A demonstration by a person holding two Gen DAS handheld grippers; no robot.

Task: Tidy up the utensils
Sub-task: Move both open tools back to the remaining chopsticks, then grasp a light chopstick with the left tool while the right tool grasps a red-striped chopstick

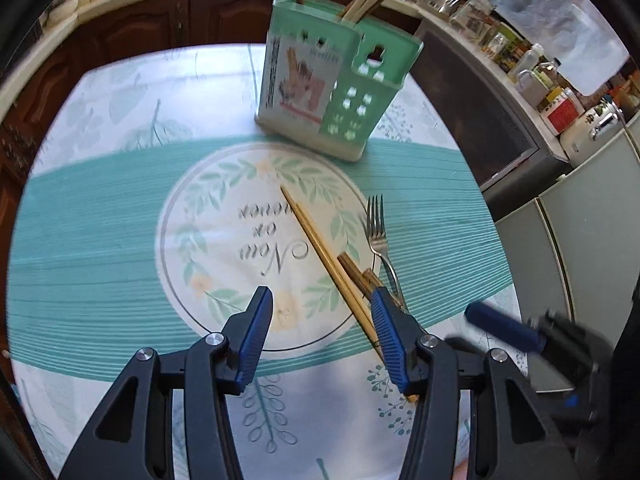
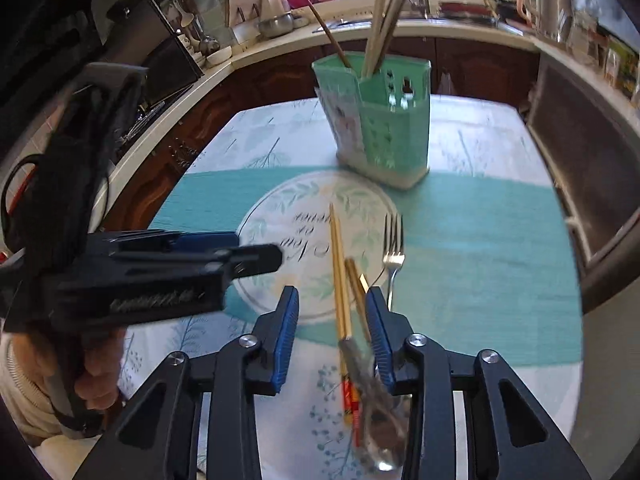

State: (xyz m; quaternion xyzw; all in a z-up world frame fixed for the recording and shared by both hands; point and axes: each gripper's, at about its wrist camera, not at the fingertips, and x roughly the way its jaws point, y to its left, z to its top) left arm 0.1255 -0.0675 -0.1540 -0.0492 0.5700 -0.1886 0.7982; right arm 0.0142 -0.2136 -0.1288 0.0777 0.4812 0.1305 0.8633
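Right gripper [image 2: 332, 312]: jaws parted, nothing pinched; bamboo chopsticks [image 2: 340, 280] lie between them.
Left gripper [image 1: 322, 322]: parted, empty.
Fork [image 2: 394, 248]: at 1 o'clock of chopsticks.
Green utensil holder [image 2: 380, 128]: at 12 o'clock, upright.
Risk: spoon [image 2: 380, 432] could be caught too, lying beside the chopsticks.

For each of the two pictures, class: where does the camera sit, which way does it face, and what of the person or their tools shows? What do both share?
Left wrist view: sits on the left hand-held gripper, looking down its open blue fingers at the table; the right hand-held gripper enters at right.
Right wrist view: sits on the right one, jaws around the chopsticks; a hand holds the left one.
Shared: green utensil holder, fork, chopsticks, tablecloth.
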